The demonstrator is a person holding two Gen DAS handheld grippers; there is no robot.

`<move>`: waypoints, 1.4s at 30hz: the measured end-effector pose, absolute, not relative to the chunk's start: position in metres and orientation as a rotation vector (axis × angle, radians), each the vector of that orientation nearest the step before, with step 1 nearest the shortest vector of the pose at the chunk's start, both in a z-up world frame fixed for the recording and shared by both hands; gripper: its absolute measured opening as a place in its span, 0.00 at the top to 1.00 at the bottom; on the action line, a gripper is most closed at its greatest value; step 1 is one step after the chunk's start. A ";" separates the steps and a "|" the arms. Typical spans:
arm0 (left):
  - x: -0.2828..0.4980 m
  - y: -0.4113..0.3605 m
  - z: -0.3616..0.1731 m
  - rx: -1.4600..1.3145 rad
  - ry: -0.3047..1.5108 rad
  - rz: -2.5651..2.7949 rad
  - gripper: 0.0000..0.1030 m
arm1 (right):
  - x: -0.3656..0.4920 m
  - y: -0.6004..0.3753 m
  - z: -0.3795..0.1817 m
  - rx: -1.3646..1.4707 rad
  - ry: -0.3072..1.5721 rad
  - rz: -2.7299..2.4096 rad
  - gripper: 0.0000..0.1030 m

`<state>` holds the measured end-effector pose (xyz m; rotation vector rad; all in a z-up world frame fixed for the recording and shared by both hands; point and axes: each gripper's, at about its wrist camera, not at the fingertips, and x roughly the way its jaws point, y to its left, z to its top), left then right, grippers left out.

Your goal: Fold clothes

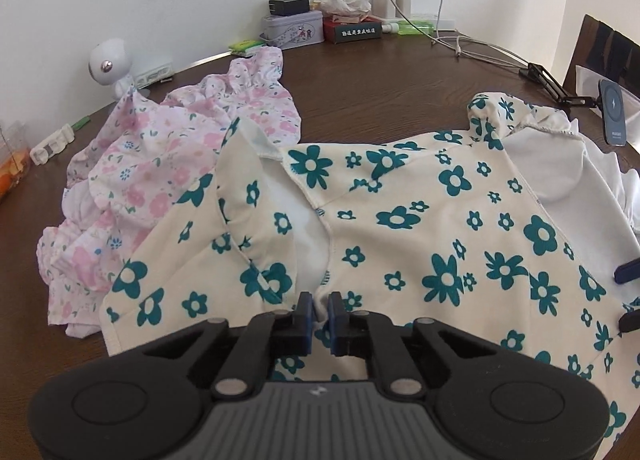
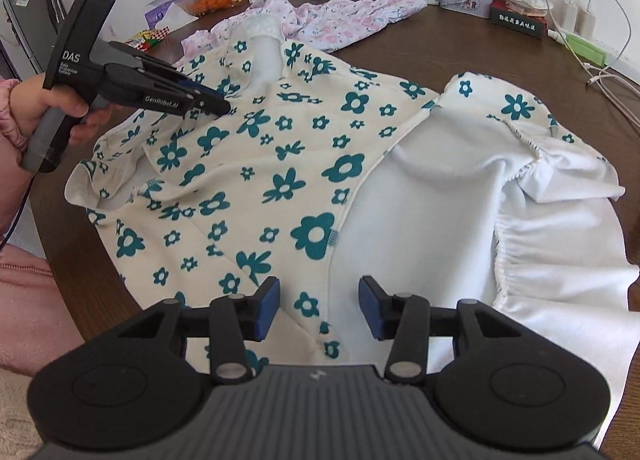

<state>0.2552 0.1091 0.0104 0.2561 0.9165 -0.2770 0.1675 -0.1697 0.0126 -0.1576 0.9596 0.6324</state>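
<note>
Where print can be read, the left gripper [image 2: 224,105] carries "DAS" on its upright body and "GenRobot.AI" along one arm; a hand [image 2: 36,107] in a pink sleeve [image 2: 8,127] holds its grey handle. Its jaws are closed tight, pinching a fold of the dress [image 1: 400,219], cream with teal flowers, which lies spread across the dark brown desk [image 1: 360,75] with its white lining turned up on the right. The right gripper [image 2: 319,306] hangs over the near edge of the dress with its blue pads standing apart and nothing between them but cloth lying below. A pink floral garment [image 1: 160,163] lies crumpled behind the dress, touching it. Along the wall stand a white round-headed camera [image 1: 108,67], a lilac tin [image 1: 292,29] with a black charger on top, a red box [image 1: 352,31] with Chinese characters too small to read, crumpled tissue [image 1: 344,1], white chargers [image 1: 394,3] with trailing cables, and a green bottle [image 1: 408,27]. A phone stand [image 1: 612,111] sits at the desk's right edge.
</note>
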 end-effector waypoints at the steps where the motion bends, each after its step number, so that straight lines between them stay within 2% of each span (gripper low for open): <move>1: 0.256 0.108 0.011 0.261 0.912 -0.263 0.96 | 0.165 -0.170 0.011 -0.166 0.960 0.635 0.69; 2: 0.256 0.108 0.011 0.263 0.905 -0.254 0.97 | 0.163 -0.170 0.012 -0.169 0.960 0.641 0.85; 3: 0.257 0.109 0.012 0.266 0.897 -0.240 0.98 | 0.161 -0.170 0.012 -0.161 0.968 0.656 0.92; 5: 0.259 0.110 0.014 0.268 0.875 -0.215 0.98 | 0.157 -0.167 0.012 -0.196 0.963 0.659 0.95; 8: 0.263 0.115 0.015 0.251 0.865 -0.218 0.98 | 0.153 -0.168 0.012 -0.222 0.957 0.654 0.96; 10: 0.262 0.116 0.015 0.244 0.856 -0.208 0.94 | 0.153 -0.171 0.013 -0.214 0.958 0.654 0.96; 12: 0.260 0.117 0.017 0.232 0.847 -0.197 0.87 | 0.153 -0.175 0.015 -0.175 0.954 0.660 0.93; 13: 0.257 0.118 0.020 0.222 0.836 -0.196 0.76 | 0.153 -0.178 0.016 -0.155 0.952 0.662 0.89; 15: 0.242 0.120 0.031 0.194 0.795 -0.218 0.59 | 0.151 -0.184 0.021 -0.113 0.932 0.664 0.75; 16: 0.235 0.120 0.037 0.181 0.775 -0.231 0.57 | 0.149 -0.189 0.026 -0.093 0.915 0.662 0.68; 21: 0.179 0.093 0.058 0.209 0.716 -0.386 0.55 | 0.131 -0.214 0.042 -0.050 0.846 0.632 0.60; 25: 0.141 0.065 0.049 0.265 0.706 -0.474 0.55 | 0.114 -0.234 0.041 -0.020 0.835 0.597 0.55; 28: 0.127 0.052 0.033 0.297 0.731 -0.487 0.57 | 0.101 -0.247 0.038 0.008 0.823 0.580 0.55; 30: 0.125 0.050 0.021 0.307 0.763 -0.485 0.71 | 0.091 -0.252 0.033 0.013 0.824 0.576 0.56; 32: 0.125 0.051 0.011 0.311 0.791 -0.472 0.80 | 0.083 -0.255 0.027 0.011 0.833 0.568 0.57; 33: 0.125 0.053 0.007 0.312 0.803 -0.462 0.81 | 0.080 -0.257 0.024 0.011 0.840 0.562 0.58; 37: 0.123 0.060 0.008 0.263 0.798 -0.429 0.81 | 0.069 -0.269 0.015 0.034 0.843 0.548 0.58; 39: 0.117 0.057 0.018 0.260 0.758 -0.434 0.67 | 0.060 -0.283 0.022 0.062 0.800 0.546 0.53; 41: 0.110 0.046 0.029 0.270 0.710 -0.464 0.60 | 0.052 -0.300 0.031 0.082 0.753 0.541 0.43; 42: 0.107 0.039 0.032 0.274 0.692 -0.488 0.59 | 0.048 -0.308 0.035 0.087 0.735 0.535 0.42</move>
